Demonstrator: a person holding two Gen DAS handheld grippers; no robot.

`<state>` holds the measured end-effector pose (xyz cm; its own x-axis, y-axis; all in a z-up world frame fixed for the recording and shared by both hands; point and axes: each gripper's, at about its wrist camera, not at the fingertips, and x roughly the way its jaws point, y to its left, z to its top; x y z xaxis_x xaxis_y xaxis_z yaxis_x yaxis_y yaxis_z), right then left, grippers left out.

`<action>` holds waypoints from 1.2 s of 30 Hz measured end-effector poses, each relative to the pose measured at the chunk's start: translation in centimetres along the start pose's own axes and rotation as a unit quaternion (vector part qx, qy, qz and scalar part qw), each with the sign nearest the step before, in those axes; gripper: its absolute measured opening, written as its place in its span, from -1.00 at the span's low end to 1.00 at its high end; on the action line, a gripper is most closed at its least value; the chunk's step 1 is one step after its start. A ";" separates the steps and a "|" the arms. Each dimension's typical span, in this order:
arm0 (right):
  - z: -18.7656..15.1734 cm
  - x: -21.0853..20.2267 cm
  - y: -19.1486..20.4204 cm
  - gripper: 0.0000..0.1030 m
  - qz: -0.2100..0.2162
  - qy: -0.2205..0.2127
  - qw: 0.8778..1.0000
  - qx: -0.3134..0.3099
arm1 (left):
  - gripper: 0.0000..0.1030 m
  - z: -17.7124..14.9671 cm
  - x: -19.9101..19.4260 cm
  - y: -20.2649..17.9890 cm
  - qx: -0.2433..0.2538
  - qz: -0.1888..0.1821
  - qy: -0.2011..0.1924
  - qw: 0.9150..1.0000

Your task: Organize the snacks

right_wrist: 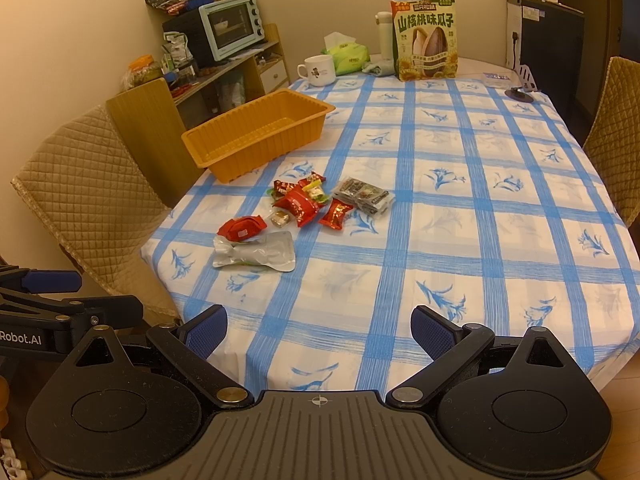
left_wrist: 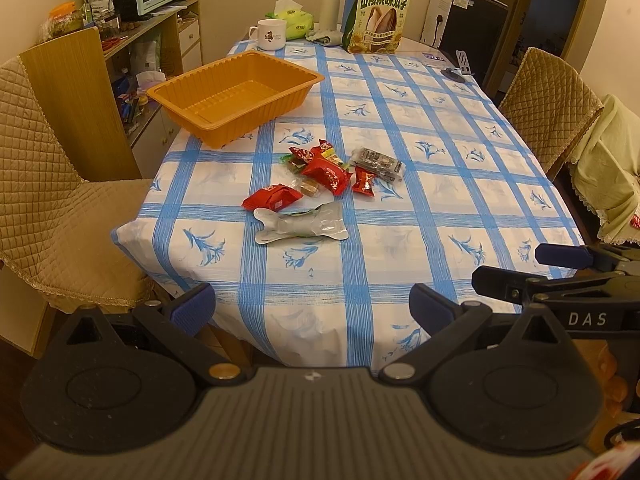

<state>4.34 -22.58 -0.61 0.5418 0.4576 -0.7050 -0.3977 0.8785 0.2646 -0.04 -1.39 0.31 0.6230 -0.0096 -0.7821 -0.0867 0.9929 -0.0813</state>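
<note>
Left wrist view, L to R: quilted chair cover (left_wrist: 44,184) at 9 o'clock, then the orange tray (left_wrist: 236,96) at 11 o'clock on the blue-check tablecloth (left_wrist: 420,216), nothing in it. My left claw (left_wrist: 312,304) sits at 6 o'clock w/ fingers spread wide apart, gripping nothing, hanging over the near table edge. Snack pile (left_wrist: 324,172) dead ahead at 12 o'clock — red wrapped sweets, a small brown candy, a dark packet (left_wrist: 378,162) on its right side. Silver pouch (left_wrist: 300,224) lies flat just on the near side of the pile, touching a red packet (left_wrist: 272,196). Far end: white mug (left_wrist: 270,34), tissue pack, green seed bag (left_wrist: 378,20) standing upright. My right claw (left_wrist: 568,276) shows at 3 o'clock.

Right wrist view: right claw (right_wrist: 319,330) at 6 o'clock, fingers also well apart, empty, over the cloth's near edge. Tray (right_wrist: 256,136) sits at 11 o'clock, snack pile (right_wrist: 308,200) btwn tray and me — all snacks on the cloth, none in the tray. Toaster oven (right_wrist: 230,26) on the shelf at 10 o'clock.
</note>
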 end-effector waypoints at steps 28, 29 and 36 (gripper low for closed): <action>0.1 0.9 -0.4 0.90 0.002 0.003 1.000 0.001 | 1.00 0.1 0.2 -0.1 0.000 0.001 0.000 1.000; 0.1 0.9 -0.3 0.90 0.002 0.003 1.000 0.001 | 1.00 0.1 0.2 0.0 0.000 0.001 0.000 1.000; 0.1 1.0 -0.3 0.90 0.002 0.003 1.000 0.001 | 1.00 0.1 0.2 -0.1 0.000 0.001 -0.001 1.000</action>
<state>5.11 -22.35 -1.32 0.5352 0.4598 -0.7086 -0.3981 0.8772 0.2685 0.19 -1.47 0.20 0.6237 -0.0068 -0.7816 -0.0878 0.9930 -0.0787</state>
